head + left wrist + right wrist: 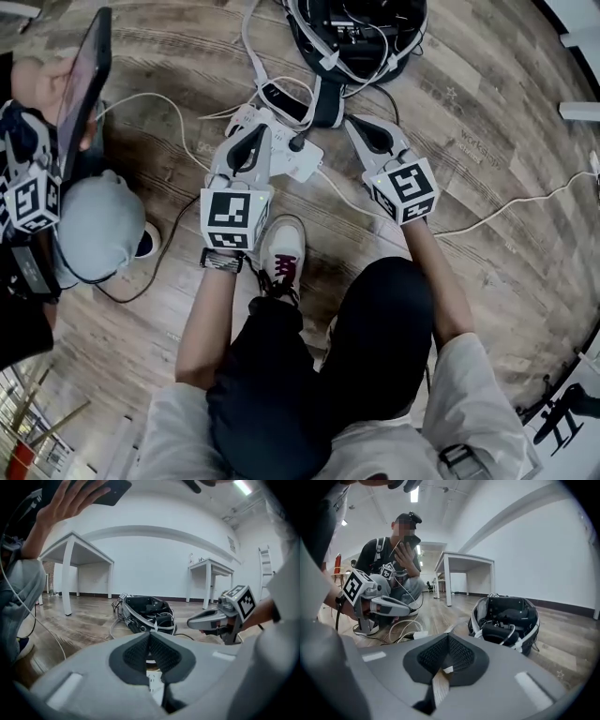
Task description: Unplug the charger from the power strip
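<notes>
Charger (299,142), as far as the head view shows, is the small dark plug body standing upright on the white power strip (302,161), which lies flat on the wood floor (487,112) just ahead of the person's shoe, with its long axis running roughly from 10 to 4 o'clock. A dark cord seems to lead from the plug toward 12 o'clock, where an open black bag (356,37) sits. The plug stands between the two grippers: at about 4 o'clock and just beside the tip of the left gripper (259,129), and at about 8 o'clock from the right gripper (358,127), which is a little farther off. The left gripper's own view shows its jaws pressed together on nothing, with the strip's sockets (154,682) directly below them. The right gripper's view likewise shows jaws together and empty over bare floor. The pull probably has to go straight up off the strip's face, so a jaw must spread first, and the left is nearer.
</notes>
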### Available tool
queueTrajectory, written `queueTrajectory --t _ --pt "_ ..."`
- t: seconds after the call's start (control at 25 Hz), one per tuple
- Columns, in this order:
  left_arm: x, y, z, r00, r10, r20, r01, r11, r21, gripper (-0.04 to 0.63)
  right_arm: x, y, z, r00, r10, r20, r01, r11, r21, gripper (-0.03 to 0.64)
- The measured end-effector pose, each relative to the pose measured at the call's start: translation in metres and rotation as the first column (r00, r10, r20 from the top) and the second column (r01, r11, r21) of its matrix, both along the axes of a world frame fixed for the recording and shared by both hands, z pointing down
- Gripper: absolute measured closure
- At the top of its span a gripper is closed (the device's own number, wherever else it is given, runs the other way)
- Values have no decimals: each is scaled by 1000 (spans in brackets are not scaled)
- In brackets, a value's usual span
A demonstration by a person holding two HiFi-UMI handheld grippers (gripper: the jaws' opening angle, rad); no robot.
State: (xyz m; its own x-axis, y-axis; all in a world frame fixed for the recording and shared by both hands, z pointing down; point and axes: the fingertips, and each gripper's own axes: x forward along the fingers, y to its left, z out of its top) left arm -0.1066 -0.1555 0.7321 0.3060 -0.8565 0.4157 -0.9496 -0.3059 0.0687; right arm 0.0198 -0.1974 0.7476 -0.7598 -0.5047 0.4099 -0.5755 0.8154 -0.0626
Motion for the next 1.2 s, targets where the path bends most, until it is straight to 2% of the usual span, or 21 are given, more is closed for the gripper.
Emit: queueTrajectory --t 0.08,0.24,0.48,0.72,0.84,1.2 --pt "-5 -3 -14 1000 -17 -10 17 1000 20 589 2 -5 -22 1000 5 10 -5 1000 27 615" --pt "-16 -6 -46 999 -47 -16 48 998 47 589 1 -6 -68 995 38 94 -39 999 12 615" --pt "-17 -23 -114 999 -34 1 34 992 123 589 -5 -20 -146 993 29 116 -42 993 107 615" --pt "-8 -32 -182 997 8 82 -24 982 189 589 -10 -30 -216 990 19 141 -45 983 180 615" --pt "-1 -32 -210 995 32 98 -53 975 217 589 -11 -33 -250 989 14 147 -45 976 212 615" --pt "10 -34 -305 995 56 82 -73 974 216 589 -5 -27 -351 987 54 151 -86 972 217 615"
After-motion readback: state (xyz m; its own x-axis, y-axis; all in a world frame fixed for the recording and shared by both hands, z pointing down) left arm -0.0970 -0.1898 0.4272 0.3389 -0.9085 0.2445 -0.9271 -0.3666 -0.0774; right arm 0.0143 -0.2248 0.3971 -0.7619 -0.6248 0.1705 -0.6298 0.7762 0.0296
